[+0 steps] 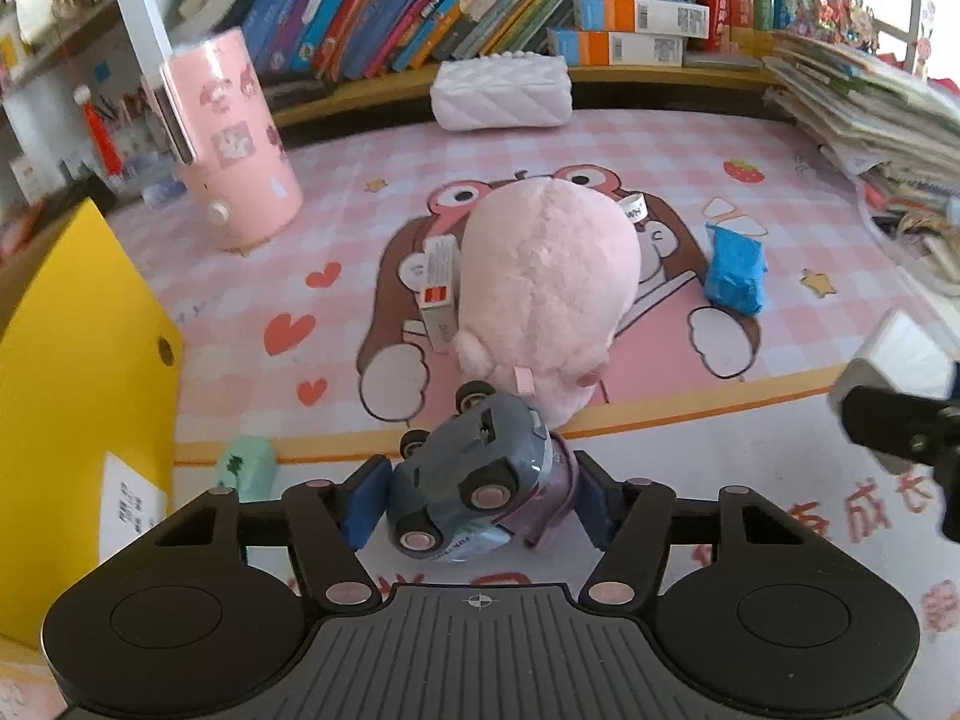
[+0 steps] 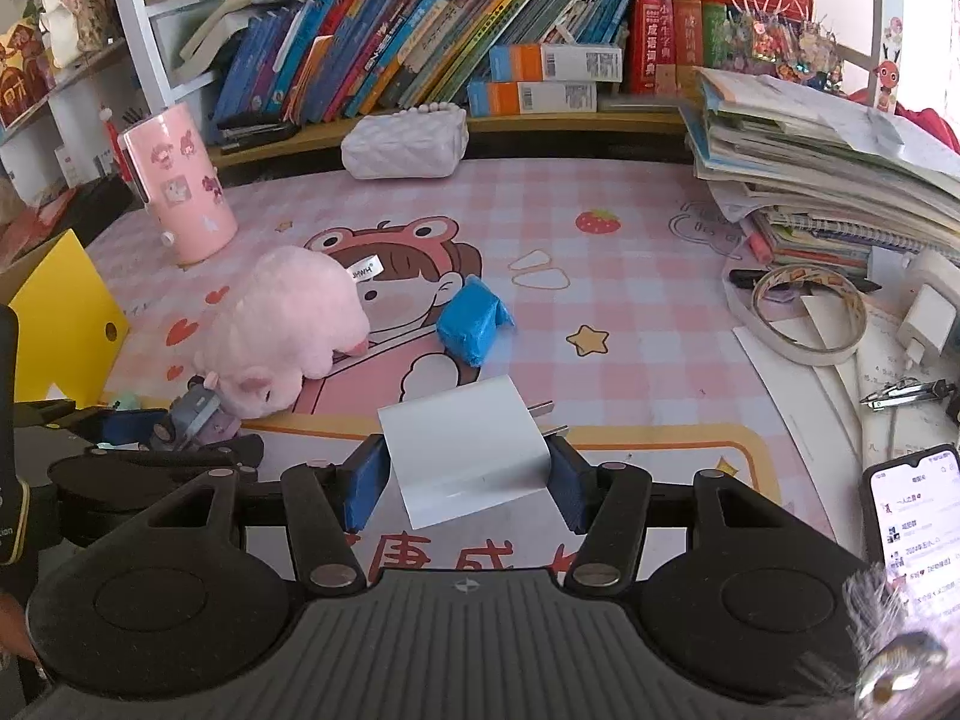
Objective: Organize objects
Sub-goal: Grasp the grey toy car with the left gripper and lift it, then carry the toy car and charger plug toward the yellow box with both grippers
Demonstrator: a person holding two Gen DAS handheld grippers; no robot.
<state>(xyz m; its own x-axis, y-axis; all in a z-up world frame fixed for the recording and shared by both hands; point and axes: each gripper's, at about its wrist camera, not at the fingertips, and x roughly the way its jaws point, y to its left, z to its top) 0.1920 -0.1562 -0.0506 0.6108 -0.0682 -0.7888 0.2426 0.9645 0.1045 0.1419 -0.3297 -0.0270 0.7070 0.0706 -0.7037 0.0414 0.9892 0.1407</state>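
Gripper first, in the left wrist view: the left gripper is closed around a grey toy car, blue pads pressing its two sides, with the car rolled so its wheels face the camera and up. A bit of lilac plastic is caught with it against the right pad. The hold is low and level over the near edge of the desk mat, probably so the car can be carried sideways to the yellow box standing just to the left, which looks like the place for collected things. Straight ahead, close to the car, lies a pink plush toy, with a small carton tucked against its left side and a blue packet beyond on the right. At the right edge the right gripper shows, carrying something white.

Right wrist view: the right gripper is clamped on a white charger plug, pads on its flat sides and the metal prongs pointing away to the right. It is held level, just above the mat's front border, well apart from the plush toy and packet. The left gripper sits low at the far left beside the plush.
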